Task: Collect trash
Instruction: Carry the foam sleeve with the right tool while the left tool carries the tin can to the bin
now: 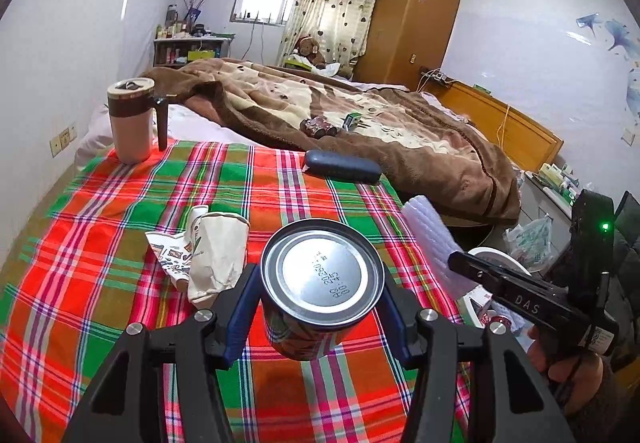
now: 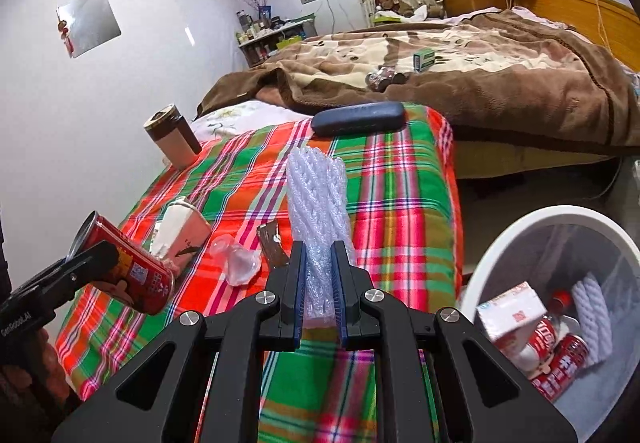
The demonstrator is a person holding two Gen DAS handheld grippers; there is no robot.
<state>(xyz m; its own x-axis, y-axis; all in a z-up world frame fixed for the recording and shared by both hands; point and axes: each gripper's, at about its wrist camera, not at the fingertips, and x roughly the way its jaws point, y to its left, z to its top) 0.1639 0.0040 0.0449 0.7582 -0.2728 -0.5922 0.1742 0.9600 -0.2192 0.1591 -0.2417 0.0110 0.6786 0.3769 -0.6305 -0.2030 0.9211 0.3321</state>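
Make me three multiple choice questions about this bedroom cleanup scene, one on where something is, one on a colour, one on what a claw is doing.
1. Where is the white round trash bin?
A. on the plaid cloth
B. on the floor beside the bed
C. on the brown blanket

2. What colour is the long hard case lying at the far edge of the red and green plaid cloth?
A. dark blue
B. yellow
C. white

3. What does the left claw hold?
A. nothing
B. the white foam net sleeve
C. the red drink can

Answers: 1 B, the bin stands low beside the bed edge. 2 A, the case looks dark blue. 3 C, its fingers clamp the can.
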